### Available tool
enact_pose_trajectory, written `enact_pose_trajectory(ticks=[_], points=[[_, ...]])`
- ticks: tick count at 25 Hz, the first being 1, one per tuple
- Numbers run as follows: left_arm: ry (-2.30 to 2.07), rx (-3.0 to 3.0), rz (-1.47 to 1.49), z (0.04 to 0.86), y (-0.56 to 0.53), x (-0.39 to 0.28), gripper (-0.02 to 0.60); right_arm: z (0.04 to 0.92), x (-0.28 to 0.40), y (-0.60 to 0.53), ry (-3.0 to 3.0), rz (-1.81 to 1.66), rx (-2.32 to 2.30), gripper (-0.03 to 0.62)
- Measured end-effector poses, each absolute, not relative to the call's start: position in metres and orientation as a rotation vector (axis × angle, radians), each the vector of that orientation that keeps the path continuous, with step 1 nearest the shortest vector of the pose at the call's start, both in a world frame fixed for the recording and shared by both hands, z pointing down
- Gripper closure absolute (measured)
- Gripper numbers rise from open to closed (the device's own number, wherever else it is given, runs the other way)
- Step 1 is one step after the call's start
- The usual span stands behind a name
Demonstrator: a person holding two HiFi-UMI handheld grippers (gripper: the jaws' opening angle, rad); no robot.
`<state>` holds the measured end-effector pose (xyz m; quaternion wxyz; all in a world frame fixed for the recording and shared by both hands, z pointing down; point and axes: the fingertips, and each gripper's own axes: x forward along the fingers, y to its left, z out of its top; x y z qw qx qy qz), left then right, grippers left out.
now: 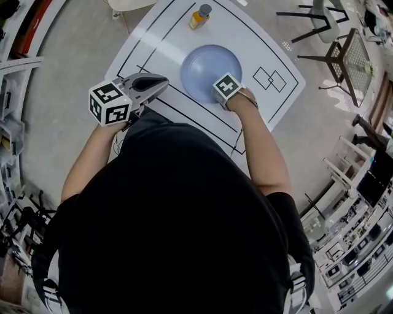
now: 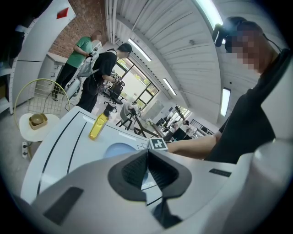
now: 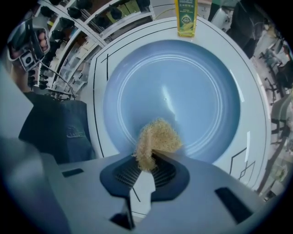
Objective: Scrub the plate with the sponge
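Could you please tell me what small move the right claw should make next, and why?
Probably lower the right claw a little and sweep the sponge toward the middle of the plate. The claw is shut on the sponge, which sits over the near edge of the plate, and I cannot tell whether it is touching the plate.

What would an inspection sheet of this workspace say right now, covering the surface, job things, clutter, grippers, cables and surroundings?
Surface: white table with black marked lines.
Job's things: blue plate at the table's middle; tan sponge over the plate's near edge, contact cannot be told.
Clutter: yellow bottle beyond the plate.
Grippers: left hand-held gripper shut, empty, left of the plate; right hand-held gripper shut on the sponge.
Cables: nothing seen.
Surroundings: chairs past the table; people standing further back.
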<state>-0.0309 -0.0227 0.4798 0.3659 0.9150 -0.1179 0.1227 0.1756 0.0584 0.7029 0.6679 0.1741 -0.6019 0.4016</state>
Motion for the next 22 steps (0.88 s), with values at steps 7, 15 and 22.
enact_pose_trajectory(ticks=[7, 15, 22], points=[[-0.310, 2.354, 0.316, 0.480, -0.025, -0.033, 0.572, 0.703, 0.149, 0.069, -1.411, 1.031, 0.333, 0.549], [-0.321, 2.346, 0.322, 0.483, -0.025, -0.038, 0.572, 0.702, 0.126, 0.069, -1.457, 1.119, 0.288, 0.549], [-0.324, 2.339, 0.327, 0.485, -0.026, -0.043, 0.572, 0.698, 0.099, 0.065, -1.523, 1.229, 0.270, 0.549]])
